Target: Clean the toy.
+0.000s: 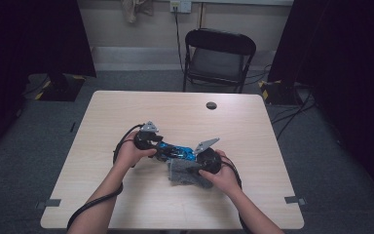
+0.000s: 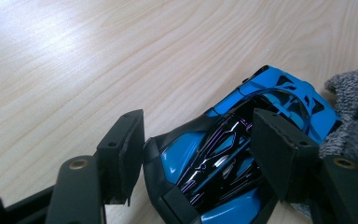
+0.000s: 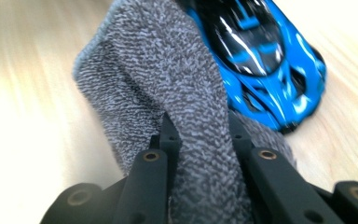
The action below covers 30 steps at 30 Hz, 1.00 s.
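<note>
A blue and black toy car (image 1: 177, 151) lies at the middle of the wooden table (image 1: 126, 107). My left gripper (image 1: 161, 146) reaches in from the left. In the left gripper view its jaws stand on either side of the car (image 2: 223, 154), and the left gripper (image 2: 198, 122) is shut on the car's body. A grey terry cloth (image 1: 185, 174) lies against the car's near right side. My right gripper (image 3: 200, 121) is shut on a bunched fold of the cloth (image 3: 168, 84), with the car (image 3: 265, 60) just beyond it.
A black folding chair (image 1: 219, 53) stands behind the table's far edge. A round cable hole (image 1: 211, 105) sits in the far part of the tabletop. Cables run across the floor at the right. Tape marks lie at the table's front corners.
</note>
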### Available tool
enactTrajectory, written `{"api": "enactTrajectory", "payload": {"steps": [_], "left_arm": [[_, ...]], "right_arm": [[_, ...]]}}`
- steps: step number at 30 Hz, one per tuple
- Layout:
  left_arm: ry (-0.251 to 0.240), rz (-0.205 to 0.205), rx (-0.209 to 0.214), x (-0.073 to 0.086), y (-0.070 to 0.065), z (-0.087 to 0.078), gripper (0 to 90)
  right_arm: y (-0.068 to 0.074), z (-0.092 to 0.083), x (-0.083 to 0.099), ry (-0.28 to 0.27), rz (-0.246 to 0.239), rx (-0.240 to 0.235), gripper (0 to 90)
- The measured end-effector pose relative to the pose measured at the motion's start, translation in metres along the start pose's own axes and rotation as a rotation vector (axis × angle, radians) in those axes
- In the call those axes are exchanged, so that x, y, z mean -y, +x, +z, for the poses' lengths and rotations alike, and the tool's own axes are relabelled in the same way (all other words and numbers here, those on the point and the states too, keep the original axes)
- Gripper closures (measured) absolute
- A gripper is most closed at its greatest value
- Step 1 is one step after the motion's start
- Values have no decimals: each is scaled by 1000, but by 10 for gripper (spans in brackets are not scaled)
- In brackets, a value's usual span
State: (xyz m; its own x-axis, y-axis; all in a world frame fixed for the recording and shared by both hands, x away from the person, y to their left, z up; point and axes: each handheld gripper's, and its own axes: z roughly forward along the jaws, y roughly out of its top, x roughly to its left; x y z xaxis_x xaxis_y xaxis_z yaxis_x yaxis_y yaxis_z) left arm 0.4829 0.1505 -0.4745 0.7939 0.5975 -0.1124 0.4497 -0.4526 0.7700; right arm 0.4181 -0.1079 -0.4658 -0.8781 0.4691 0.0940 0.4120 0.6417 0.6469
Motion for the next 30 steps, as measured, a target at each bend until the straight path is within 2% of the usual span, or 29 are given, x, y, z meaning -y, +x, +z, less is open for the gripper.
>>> {"api": "enactTrajectory", "payload": {"steps": [5, 10, 16, 19, 27, 30], "left_arm": [[5, -1, -1, -1, 0, 0, 360], [-1, -4, -2, 0, 0, 0, 359], [0, -6, 0, 0, 0, 0, 359], [1, -6, 0, 0, 0, 0, 359], [-13, -9, 1, 2, 0, 0, 360], [-7, -3, -3, 1, 0, -1, 360]], "right_arm": [[14, 4, -16, -15, -41, -37, 758], [25, 20, -29, -17, -66, -77, 757], [29, 37, -36, -19, -75, -104, 756], [29, 40, -39, -18, -75, -101, 755], [25, 52, -40, 4, -31, -63, 754], [25, 50, -39, 12, -45, -45, 753]]}}
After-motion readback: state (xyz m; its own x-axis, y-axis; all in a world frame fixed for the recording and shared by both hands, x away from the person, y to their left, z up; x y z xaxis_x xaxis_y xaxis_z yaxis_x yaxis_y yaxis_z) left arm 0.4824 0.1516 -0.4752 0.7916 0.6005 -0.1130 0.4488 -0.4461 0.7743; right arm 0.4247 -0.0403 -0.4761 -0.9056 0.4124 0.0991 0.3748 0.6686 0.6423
